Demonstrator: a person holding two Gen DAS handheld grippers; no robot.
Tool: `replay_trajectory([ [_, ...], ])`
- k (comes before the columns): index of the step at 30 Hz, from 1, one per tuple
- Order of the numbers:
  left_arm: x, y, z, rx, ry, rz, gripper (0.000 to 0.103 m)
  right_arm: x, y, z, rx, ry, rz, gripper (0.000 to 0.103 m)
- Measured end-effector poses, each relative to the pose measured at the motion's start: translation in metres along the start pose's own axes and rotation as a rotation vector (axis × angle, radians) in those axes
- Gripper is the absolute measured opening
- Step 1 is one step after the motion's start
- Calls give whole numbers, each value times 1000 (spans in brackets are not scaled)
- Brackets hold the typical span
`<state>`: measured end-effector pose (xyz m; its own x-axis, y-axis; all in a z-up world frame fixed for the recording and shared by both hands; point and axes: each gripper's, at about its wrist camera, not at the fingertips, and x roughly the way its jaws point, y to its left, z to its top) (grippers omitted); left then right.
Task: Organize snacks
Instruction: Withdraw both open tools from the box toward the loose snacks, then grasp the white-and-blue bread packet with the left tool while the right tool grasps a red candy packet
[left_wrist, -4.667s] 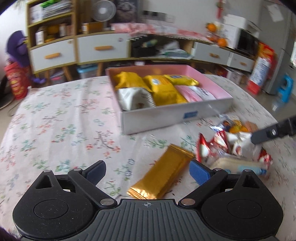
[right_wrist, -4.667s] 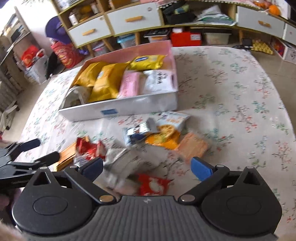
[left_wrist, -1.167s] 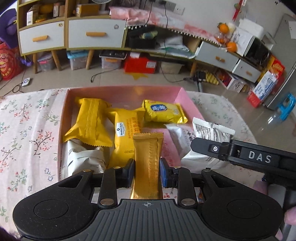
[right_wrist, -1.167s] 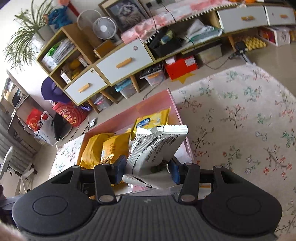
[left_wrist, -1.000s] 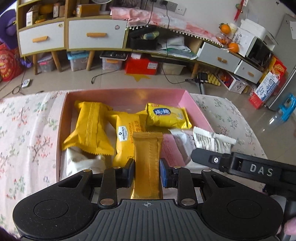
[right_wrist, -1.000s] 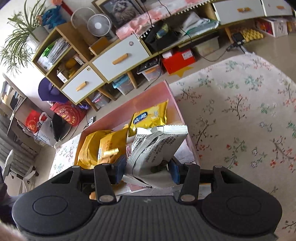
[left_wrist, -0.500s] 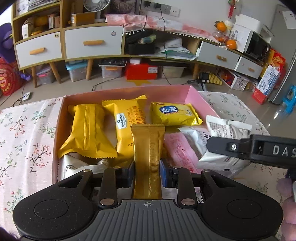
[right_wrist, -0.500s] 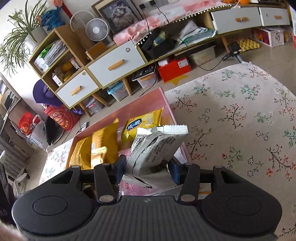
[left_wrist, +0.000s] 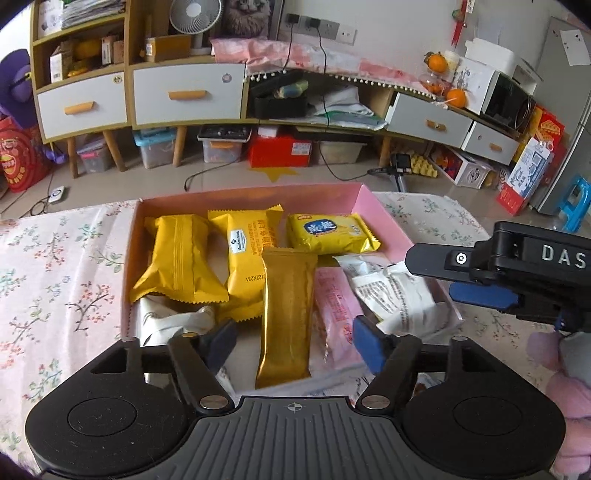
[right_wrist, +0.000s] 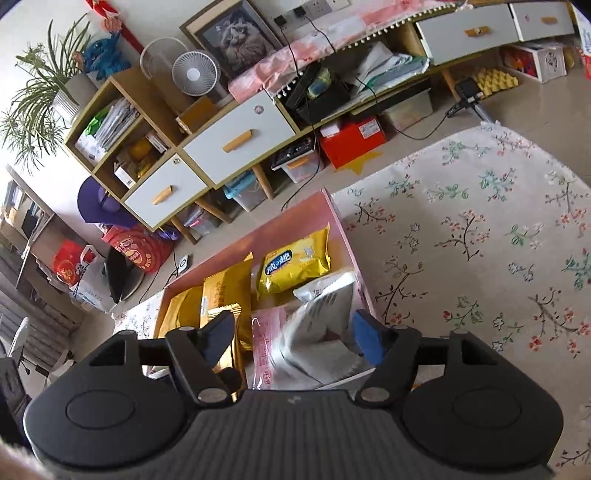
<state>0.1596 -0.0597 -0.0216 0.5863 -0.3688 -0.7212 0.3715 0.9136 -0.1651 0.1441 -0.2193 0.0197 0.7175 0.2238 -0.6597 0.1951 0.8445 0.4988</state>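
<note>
Left gripper: jaws opening, pads clear of gold bar wrapper, which lay lengthwise betw. them, already down in pink box; judged released to rest atop other pkts.
Right gripper: jaws opening; white-grey pouch betw. them, blurred, tipping toward box's right wall; contact w/ blue pad not clear.
Also in box: yellow biscuit pkt, yellow cake pkts, pink pkt.
Box sat on floral tablecloth.
</note>
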Motion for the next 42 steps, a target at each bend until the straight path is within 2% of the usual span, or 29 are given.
replay_trajectory([
  [6,-24,-5,-12,-24,-2,11,79,-12,3,1,-40,23,-32,82],
  [11,-44,-9,-27,-41,-4,14,89,-22,8,-4,-122,49,-76,87],
  [16,-60,-15,-47,-60,0,19,96,-32,8,-12,-185,71,-91,97],
  [18,-64,-15,-54,-71,12,4,96,-34,9,-20,-238,87,-93,97],
  [23,-71,-15,-64,-68,35,25,100,-45,5,-33,-330,108,-120,98],
  [28,-69,-8,-75,-157,79,19,100,-57,-5,-32,-303,120,-129,100],
  [31,-68,-10,-82,-151,102,9,100,-60,-13,-32,-285,141,-147,101],
  [36,-65,-11,-89,-220,155,-39,100,-54,-26,-35,-237,252,-248,101],
  [42,-54,-12,-97,-357,235,-118,97,-50,-29,-43,-223,337,-266,100],
])
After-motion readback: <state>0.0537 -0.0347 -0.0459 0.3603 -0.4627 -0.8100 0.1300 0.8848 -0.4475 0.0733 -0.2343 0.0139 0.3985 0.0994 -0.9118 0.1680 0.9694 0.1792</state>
